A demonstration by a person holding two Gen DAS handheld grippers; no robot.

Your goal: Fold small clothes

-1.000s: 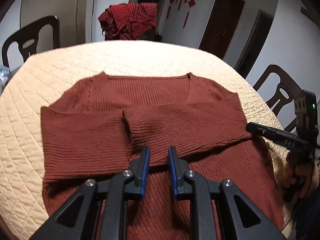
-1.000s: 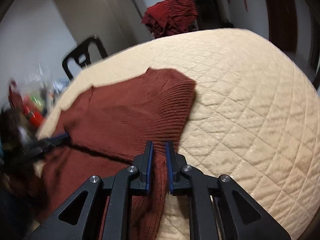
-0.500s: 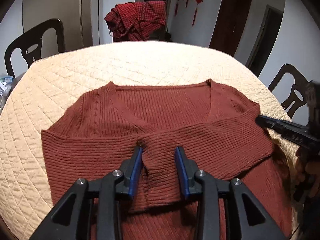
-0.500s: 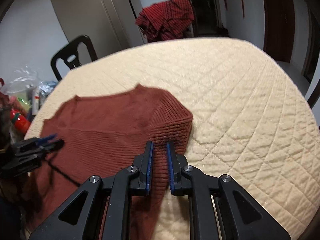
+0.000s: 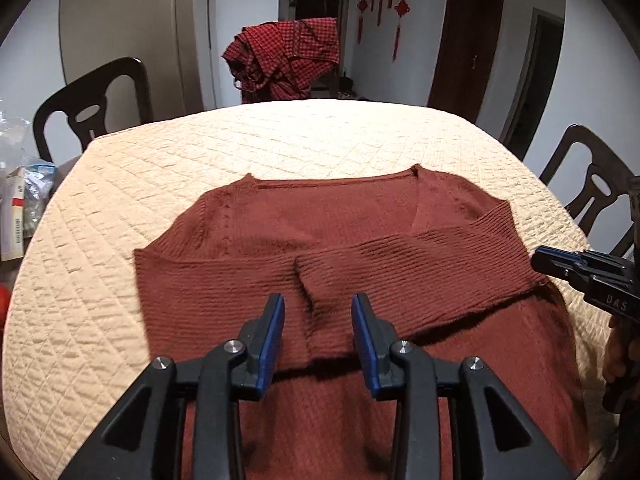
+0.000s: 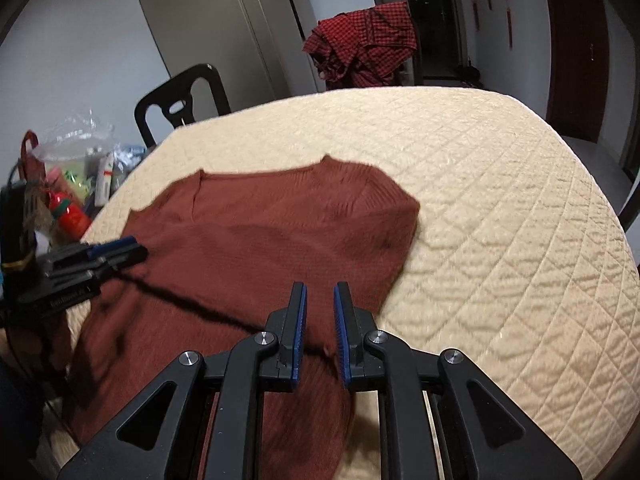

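Observation:
A rust-brown knit sweater (image 5: 340,216) lies flat on the cream quilted table cover (image 5: 280,140), both sleeves folded across its chest. My left gripper (image 5: 318,300) hovers open just above the cuff of the right-hand sleeve, pads clear of the knit. In the right wrist view the sweater (image 6: 260,232) fills the middle, its folded side edge near the centre. My right gripper (image 6: 320,286) hangs over the lower part of that edge, jaws only a narrow gap apart, nothing pinched. Each gripper shows in the other's view: the right gripper (image 5: 548,258) at the sweater's right edge, the left gripper (image 6: 128,246) at the left.
A red checked cloth (image 5: 288,56) is draped over a chair beyond the table. Dark wooden chairs stand at the back left (image 5: 92,104) and at the right (image 5: 592,184). Boxes, bags and a red bottle (image 6: 68,216) crowd the left beside the table. The cover's far half (image 6: 500,200) is bare.
My left gripper's jaws went from nearly shut to wide, leaving the sleeve cuff lying on the sweater, and it lifted. My right gripper rose slightly above the sweater's folded edge.

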